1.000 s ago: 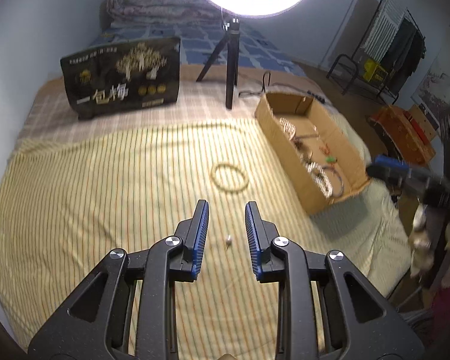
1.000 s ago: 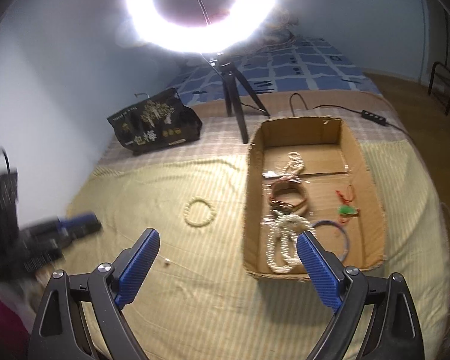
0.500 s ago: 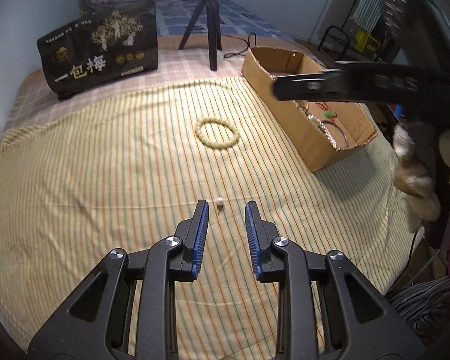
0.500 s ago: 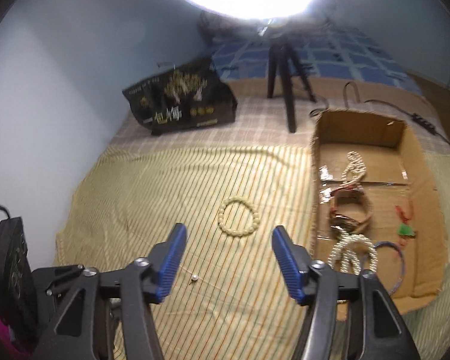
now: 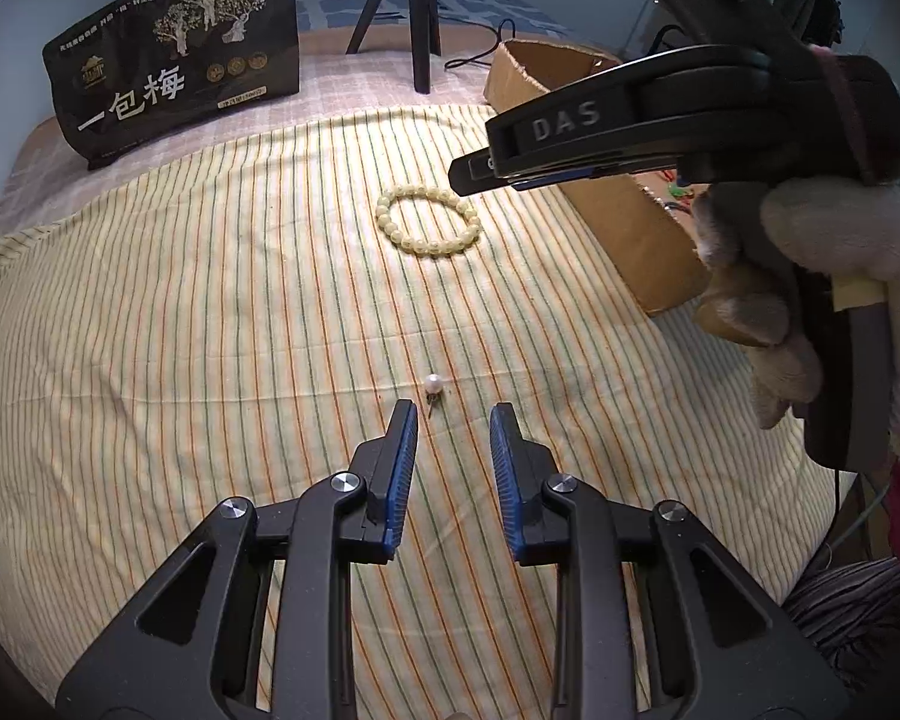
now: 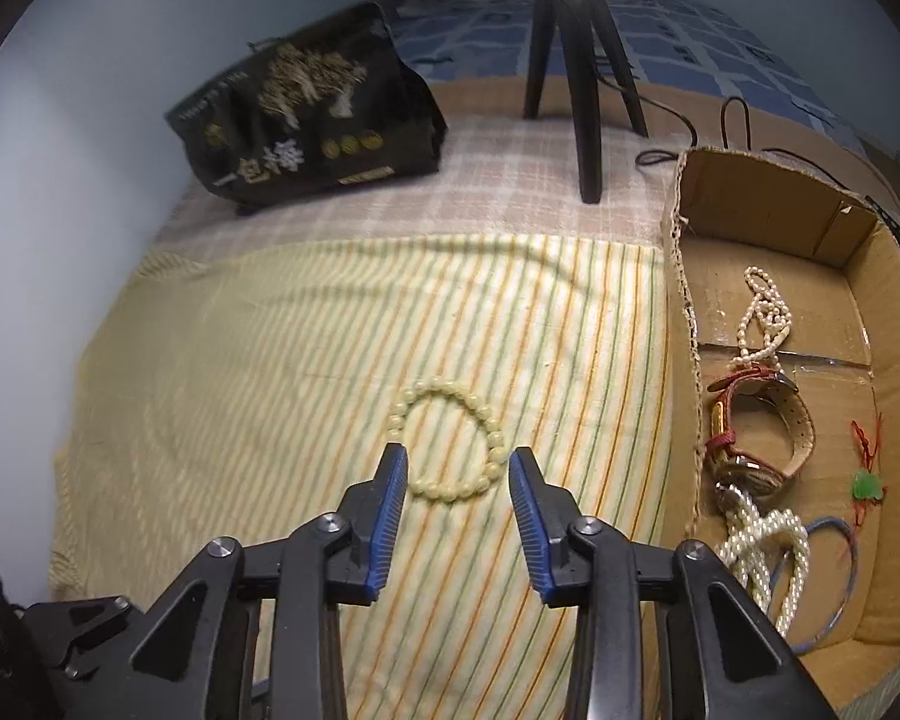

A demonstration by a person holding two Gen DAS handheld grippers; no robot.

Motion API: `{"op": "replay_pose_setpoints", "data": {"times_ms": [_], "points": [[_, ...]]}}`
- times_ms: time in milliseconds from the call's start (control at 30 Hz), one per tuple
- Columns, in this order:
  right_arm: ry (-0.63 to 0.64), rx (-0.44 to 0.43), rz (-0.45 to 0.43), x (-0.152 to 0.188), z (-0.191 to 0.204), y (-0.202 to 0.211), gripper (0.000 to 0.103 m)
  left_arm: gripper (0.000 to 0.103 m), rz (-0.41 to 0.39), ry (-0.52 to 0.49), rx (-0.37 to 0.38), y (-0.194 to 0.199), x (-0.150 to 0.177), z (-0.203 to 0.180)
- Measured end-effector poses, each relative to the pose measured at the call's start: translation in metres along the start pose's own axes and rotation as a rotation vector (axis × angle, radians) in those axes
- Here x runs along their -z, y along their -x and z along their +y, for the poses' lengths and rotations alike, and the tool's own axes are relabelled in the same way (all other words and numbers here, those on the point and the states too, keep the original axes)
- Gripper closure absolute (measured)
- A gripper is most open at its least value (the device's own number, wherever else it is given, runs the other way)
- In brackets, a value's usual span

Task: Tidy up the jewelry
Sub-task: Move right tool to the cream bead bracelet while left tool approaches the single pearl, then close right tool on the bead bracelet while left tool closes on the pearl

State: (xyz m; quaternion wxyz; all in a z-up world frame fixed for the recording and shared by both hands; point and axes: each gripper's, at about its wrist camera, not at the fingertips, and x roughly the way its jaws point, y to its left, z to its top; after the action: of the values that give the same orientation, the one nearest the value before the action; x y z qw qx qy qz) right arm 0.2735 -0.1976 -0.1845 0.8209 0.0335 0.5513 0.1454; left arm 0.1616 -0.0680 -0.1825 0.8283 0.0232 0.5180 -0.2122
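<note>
Right hand-held gripper (image 6: pixel 456 468): jaws just narrowed, unclamped, empty, over pale-yellow round-bead bracelet (image 6: pixel 450 441) on striped bedsheet (image 6: pixel 270 360) | left hand-held gripper (image 5: pixel 453 426): slightly spread, descended beside loose white pearl (image 5: pixel 434 384) | both pickups imminent.

Striped yellow cloth (image 5: pixel 210 312) spread over a checked blanket (image 6: pixel 480 192). Black printed bag (image 5: pixel 174 54) upright at the far edge, near a black tripod (image 6: pixel 582 60). Dark cable (image 6: pixel 732 114) trailing behind, blue patterned bedding (image 6: pixel 690 30) beyond.
</note>
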Motion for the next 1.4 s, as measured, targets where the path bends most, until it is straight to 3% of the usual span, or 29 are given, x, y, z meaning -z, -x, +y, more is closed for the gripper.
{"op": "replay_pose_setpoints", "data": {"times_ms": [67,800,933,1167,1400], "points": [[0.000,0.014,0.002,-0.002,-0.002,-0.006,0.072,0.079,0.009,-0.006,-0.004,-0.007,-0.001,-0.001],[0.087,0.103,0.026,-0.005,0.010,-0.039,0.078,0.079,0.052,-0.027,-0.042,-0.042,-0.006,0.002],[0.104,0.122,0.028,-0.005,0.013,-0.043,0.080,0.086,0.057,-0.018,-0.049,-0.046,-0.008,0.005],[0.107,0.132,0.013,-0.003,0.012,-0.044,0.097,0.097,0.053,-0.027,-0.061,-0.046,-0.008,0.008],[0.109,0.131,-0.007,0.000,0.011,-0.041,0.098,0.098,0.042,-0.035,-0.068,-0.047,-0.008,0.008]]}}
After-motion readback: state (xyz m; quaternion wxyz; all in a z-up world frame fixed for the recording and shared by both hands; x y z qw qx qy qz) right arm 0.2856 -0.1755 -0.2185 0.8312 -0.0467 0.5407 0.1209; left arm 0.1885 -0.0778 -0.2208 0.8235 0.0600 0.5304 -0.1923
